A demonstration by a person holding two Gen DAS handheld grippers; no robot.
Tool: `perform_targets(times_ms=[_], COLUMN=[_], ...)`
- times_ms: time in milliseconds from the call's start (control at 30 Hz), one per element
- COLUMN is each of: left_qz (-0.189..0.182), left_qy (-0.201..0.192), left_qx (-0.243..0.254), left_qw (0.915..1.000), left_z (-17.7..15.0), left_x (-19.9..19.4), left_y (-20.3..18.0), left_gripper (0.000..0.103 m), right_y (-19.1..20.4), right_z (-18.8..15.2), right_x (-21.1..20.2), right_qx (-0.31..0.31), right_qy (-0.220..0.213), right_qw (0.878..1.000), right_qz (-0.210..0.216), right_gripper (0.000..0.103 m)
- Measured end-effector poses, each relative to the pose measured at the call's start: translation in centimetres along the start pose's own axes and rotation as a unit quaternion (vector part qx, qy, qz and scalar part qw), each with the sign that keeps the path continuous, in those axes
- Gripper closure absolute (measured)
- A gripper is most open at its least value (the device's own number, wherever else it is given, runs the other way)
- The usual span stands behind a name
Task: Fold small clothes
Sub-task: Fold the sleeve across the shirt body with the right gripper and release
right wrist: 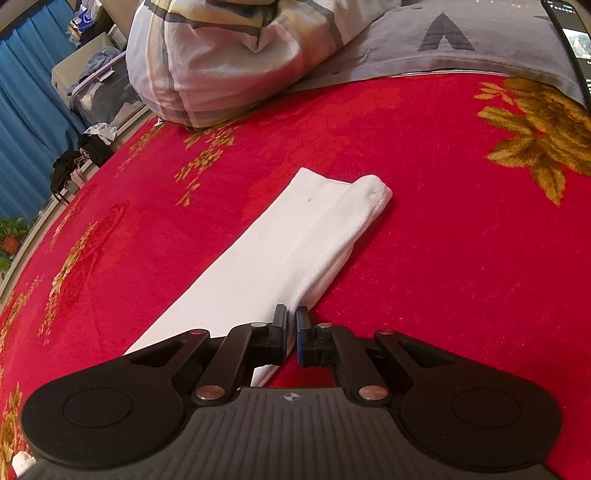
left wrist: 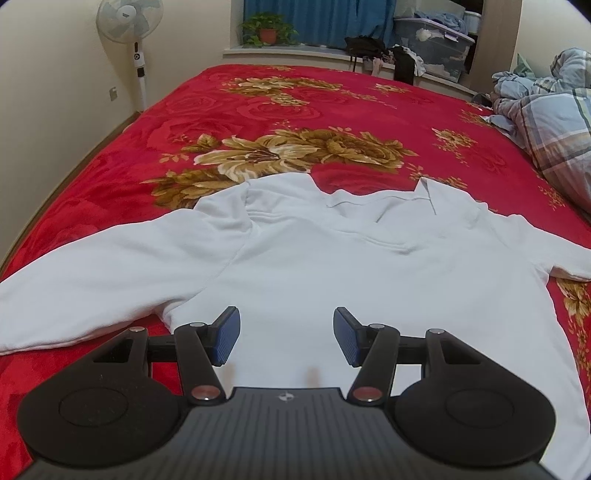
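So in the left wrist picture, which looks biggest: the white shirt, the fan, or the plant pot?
Largest to smallest as they look:
1. white shirt
2. fan
3. plant pot
The shirt lies nearest the camera, so it looks extra big. The fan and the pot are both far off.

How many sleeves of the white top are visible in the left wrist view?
2. The left sleeve is spread out over the red blanket; the right sleeve runs off the frame edge, so its end is hidden.
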State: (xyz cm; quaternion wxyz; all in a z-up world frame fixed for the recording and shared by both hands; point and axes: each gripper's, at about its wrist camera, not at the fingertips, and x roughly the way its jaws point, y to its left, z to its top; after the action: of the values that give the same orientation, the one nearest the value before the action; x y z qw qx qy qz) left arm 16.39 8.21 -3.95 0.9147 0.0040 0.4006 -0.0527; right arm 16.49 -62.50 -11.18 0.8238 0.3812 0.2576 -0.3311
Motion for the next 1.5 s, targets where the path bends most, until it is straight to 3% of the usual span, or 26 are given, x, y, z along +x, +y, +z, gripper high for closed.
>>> perform_targets(times_ms=[233, 367, 467, 567, 633, 733, 800, 900, 933, 1033, 1100, 1167, 1233, 1300, 1433, 1500], left_qz=[0.006, 0.015, 0.021, 0.033, 0.040, 0.039, 0.039, 0.033, 0.028, 0.006, -0.003, -0.010, -0.022, -0.035, -0.047, -0.047], left_qy=[-0.003, -0.009, -0.019, -0.027, -0.028, -0.029, -0.031, -0.030, -0.027, -0.008, 0.004, 0.015, 0.026, 0.035, 0.050, 0.054], left_qx=[-0.012, -0.040, -0.080, -0.124, -0.151, -0.188, -0.207, -0.237, -0.246, -0.259, -0.265, -0.271, -0.276, -0.286, -0.297, -0.298], left_qw=[0.9999, 0.9990, 0.9964, 0.9914, 0.9874, 0.9810, 0.9770, 0.9705, 0.9685, 0.9659, 0.9642, 0.9625, 0.9605, 0.9571, 0.9524, 0.9519], left_z=[0.2, 0.8, 1.5, 2.2, 2.5, 3.0, 3.4, 3.6, 3.6, 3.4, 3.2, 2.9, 2.8, 2.8, 2.9, 3.1], left_x=[-0.3, -0.7, -1.3, -1.8, -2.0, -2.3, -2.4, -2.5, -2.4, -1.6, -1.0, -0.2, 0.9, 2.0, 4.6, 5.9], left_y=[0.9, 2.7, 4.7, 7.0, 8.3, 10.1, 11.1, 12.5, 12.8, 13.3, 13.5, 13.8, 14.0, 14.2, 14.6, 14.7], left_gripper=[0.041, 0.041, 0.041, 0.041, 0.041, 0.041, 0.041, 0.041, 0.041, 0.041, 0.042, 0.047, 0.061, 0.071, 0.071, 0.070], right_y=[0.9, 5.9, 13.3, 21.6, 26.4, 31.1, 32.9, 33.4, 32.9, 30.9, 29.9, 28.1, 26.6, 24.9, 22.0, 22.1], right_z=[0.1, 0.5, -1.7, -7.3, -12.8, -21.9, -27.9, -34.7, -35.7, -34.4, -31.6, -28.3, -25.5, -23.5, -21.8, -21.4], right_x=[-0.4, -3.8, -9.0, -15.3, -19.6, -23.8, -24.3, -22.1, -21.8, -22.2, -22.5, -22.7, -22.4, -21.3, -17.7, -15.9], right_qx=[-0.024, -0.116, -0.224, -0.322, -0.369, -0.409, -0.427, -0.439, -0.447, -0.462, -0.462, -0.438, -0.406, -0.373, -0.304, -0.276], right_qy=[-0.012, -0.085, -0.156, -0.195, -0.193, -0.119, -0.002, 0.202, 0.233, 0.238, 0.233, 0.224, 0.210, 0.199, 0.204, 0.206], right_qw=[1.000, 0.990, 0.960, 0.907, 0.862, 0.801, 0.771, 0.747, 0.742, 0.749, 0.761, 0.784, 0.813, 0.837, 0.881, 0.892], right_qz=[-0.011, -0.004, 0.059, 0.189, 0.290, 0.421, 0.472, 0.457, 0.442, 0.412, 0.392, 0.378, 0.361, 0.347, 0.301, 0.294], right_gripper=[0.100, 0.100, 0.100, 0.100, 0.100, 0.099, 0.099, 0.099, 0.099, 0.098, 0.098, 0.088, 0.076, 0.076, 0.076, 0.076])
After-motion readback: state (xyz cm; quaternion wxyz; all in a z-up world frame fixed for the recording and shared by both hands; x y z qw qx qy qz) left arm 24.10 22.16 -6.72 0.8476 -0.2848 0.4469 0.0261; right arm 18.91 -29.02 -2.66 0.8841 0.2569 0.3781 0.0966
